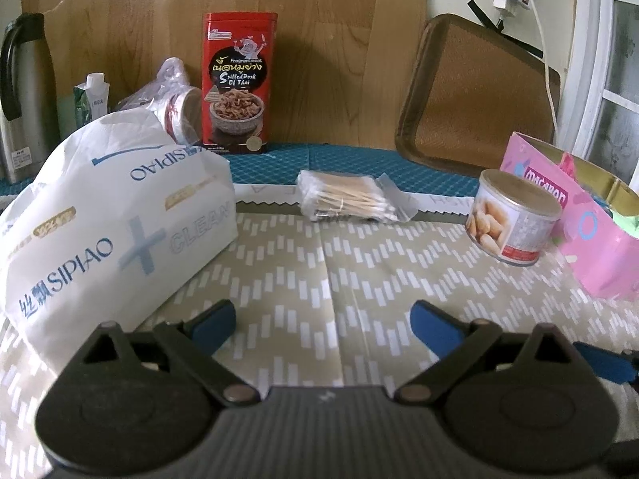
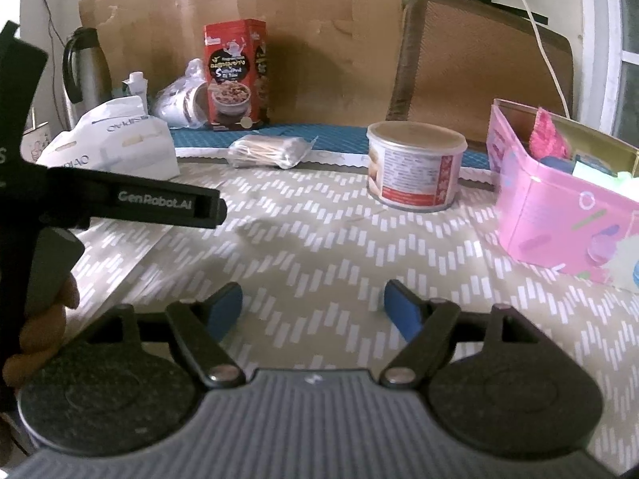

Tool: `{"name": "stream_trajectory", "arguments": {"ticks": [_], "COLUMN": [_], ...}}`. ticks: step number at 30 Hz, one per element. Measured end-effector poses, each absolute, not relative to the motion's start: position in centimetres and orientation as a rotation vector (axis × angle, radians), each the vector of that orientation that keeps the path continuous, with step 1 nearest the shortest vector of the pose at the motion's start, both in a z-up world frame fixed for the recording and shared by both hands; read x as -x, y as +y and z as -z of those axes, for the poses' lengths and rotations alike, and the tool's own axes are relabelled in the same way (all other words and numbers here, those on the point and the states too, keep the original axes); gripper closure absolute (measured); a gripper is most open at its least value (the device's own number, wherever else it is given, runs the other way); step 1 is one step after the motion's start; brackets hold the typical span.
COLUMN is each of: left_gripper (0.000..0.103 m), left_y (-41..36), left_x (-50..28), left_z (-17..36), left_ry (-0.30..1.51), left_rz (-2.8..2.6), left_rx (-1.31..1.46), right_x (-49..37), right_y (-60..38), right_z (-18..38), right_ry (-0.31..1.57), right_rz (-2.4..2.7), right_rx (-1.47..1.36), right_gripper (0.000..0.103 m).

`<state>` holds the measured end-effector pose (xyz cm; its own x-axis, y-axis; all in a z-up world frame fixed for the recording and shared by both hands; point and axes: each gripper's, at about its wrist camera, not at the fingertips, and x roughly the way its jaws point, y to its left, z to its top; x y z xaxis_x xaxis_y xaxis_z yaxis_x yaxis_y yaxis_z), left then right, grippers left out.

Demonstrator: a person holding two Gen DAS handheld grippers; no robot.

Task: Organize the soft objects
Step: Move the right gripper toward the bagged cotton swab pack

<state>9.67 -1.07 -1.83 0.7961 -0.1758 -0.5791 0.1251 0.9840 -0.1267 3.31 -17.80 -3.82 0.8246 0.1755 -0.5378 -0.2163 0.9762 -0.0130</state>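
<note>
- White plastic-wrapped SIPIAO tissue pack point(image 1: 116, 215) lying at ten o'clock on the chevron tablecloth point(image 1: 319, 279): judged light, squashy, slippery.
- Clear cotton-swab packet point(image 1: 351, 195) at twelve: light, crinkly.
- Best pinched across a narrow end.
- Left gripper point(image 1: 321, 325) and right gripper point(image 2: 313, 311): both spread apart, empty.

Pink box point(image 1: 591, 235) cut off at right edge, contents point(image 2: 547, 135) partly hidden.
</note>
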Motion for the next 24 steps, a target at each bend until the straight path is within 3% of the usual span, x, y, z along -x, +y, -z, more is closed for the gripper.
{"name": "stream_trajectory", "arguments": {"ticks": [9, 24], "left_gripper": [0.005, 0.003], "left_y": [-0.3, 0.1], "left_x": [-9.4, -9.5], "left_z": [1.7, 1.6], "left_ry": [0.615, 0.617], "left_rz": [0.137, 0.130], "left_rx": [0.129, 0.147], "right_x": [-5.7, -8.6], "right_y": [-17.3, -16.7], "right_z": [3.5, 3.5], "right_ry": [0.603, 0.587], "right_rz": [-0.219, -0.240], "right_rx": [0.091, 0.090], "right_gripper": [0.010, 0.009]}}
